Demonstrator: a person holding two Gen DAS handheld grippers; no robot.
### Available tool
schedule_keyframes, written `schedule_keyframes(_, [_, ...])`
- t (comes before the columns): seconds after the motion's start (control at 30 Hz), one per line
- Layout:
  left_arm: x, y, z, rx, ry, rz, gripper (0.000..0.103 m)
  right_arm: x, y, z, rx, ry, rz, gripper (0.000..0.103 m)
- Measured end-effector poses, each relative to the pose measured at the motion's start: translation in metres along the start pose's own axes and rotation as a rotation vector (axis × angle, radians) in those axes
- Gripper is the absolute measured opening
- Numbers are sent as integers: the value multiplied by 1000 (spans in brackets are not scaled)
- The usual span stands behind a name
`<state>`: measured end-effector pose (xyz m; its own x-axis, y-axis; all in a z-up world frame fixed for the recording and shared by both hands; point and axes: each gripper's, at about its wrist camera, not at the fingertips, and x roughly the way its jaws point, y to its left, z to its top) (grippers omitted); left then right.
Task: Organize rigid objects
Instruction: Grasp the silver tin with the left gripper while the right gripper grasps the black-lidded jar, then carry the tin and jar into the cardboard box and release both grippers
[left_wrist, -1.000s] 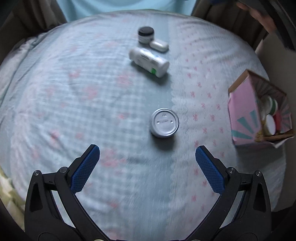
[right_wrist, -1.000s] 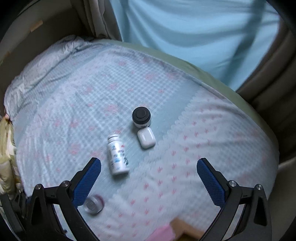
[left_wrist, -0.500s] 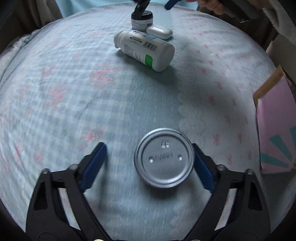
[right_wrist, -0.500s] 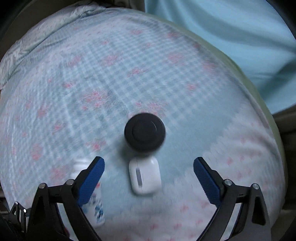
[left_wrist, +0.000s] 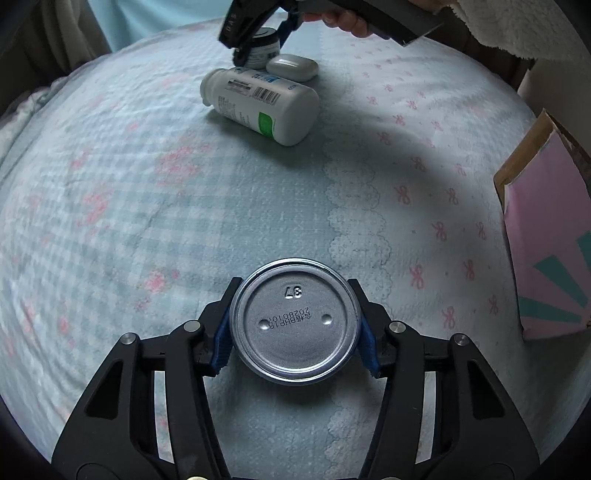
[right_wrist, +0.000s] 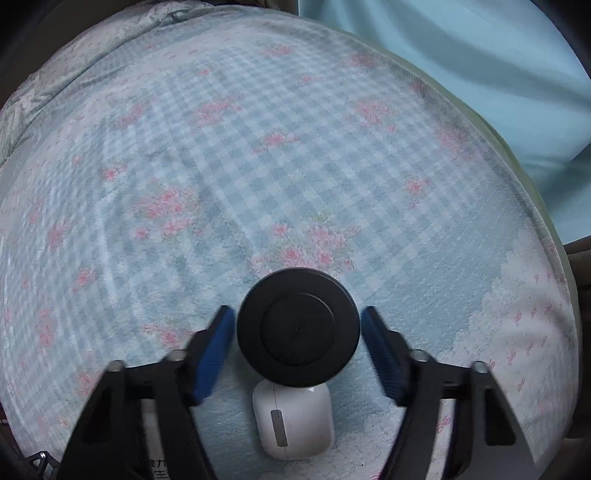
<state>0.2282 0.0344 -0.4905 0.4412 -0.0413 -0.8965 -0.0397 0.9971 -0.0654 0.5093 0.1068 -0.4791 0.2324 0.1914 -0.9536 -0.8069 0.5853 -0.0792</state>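
A silver metal can (left_wrist: 295, 321) stands on the bed, and my left gripper (left_wrist: 295, 328) is shut on its sides. A black-lidded jar (right_wrist: 297, 328) stands between the blue pads of my right gripper (right_wrist: 297, 343), which is open with small gaps on both sides. The jar also shows in the left wrist view (left_wrist: 263, 48), under the right gripper (left_wrist: 258, 22). A white earbud case (right_wrist: 293, 421) lies against the jar; it also shows in the left wrist view (left_wrist: 292, 67). A white bottle (left_wrist: 260, 105) lies on its side near them.
The bed has a blue checked blanket with pink flowers (right_wrist: 221, 184). A pink cardboard box (left_wrist: 546, 236) stands at the right edge in the left wrist view. A light blue curtain (right_wrist: 480, 74) hangs behind the bed.
My left gripper has closed from wide open onto the silver can. My right gripper has come down around the black-lidded jar and its jaws have narrowed.
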Motion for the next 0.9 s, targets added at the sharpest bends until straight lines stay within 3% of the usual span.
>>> schedule_keyframes(0.3, [-3,5,0,-25,5,-15,51,-1,0,1,6,-1,-8,52])
schedule_keyframes(0.47, [-11,13,3,-59,7,-4,51,-22,6,1,16,-20,-5,52])
schedule_keyframes(0.7, [-46,23,17,-76,-39,19,51,-79,7,-9,59,-65,-2,52])
schedule_keyframes(0.9, [-93,19,35,-59,-94,21,51,-148,13,-37,116,-106,-1,52])
